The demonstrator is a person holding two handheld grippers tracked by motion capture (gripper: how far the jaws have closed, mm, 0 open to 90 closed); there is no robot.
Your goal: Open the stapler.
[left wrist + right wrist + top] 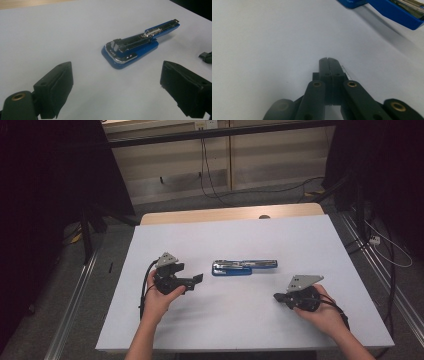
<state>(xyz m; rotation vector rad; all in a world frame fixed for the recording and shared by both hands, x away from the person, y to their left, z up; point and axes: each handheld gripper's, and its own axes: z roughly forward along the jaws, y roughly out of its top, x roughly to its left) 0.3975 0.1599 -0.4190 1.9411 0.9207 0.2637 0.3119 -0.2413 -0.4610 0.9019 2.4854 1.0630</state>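
Note:
A blue stapler lies on the white table, swung open with its metal magazine on top. My left gripper rests left of it, its jaws wide apart and empty, pointing at the stapler's hinge end. The right gripper sits to the stapler's lower right with its jaws pressed together. A thin pale toothed strip shows at the right side of those jaw tips; whether it is gripped I cannot tell. The stapler's blue arm crosses the top right of the right gripper view.
A wooden tabletop edge shows behind the white surface. Dark stands and cables line the floor on both sides. A person's hands hold both grippers near the table's front edge.

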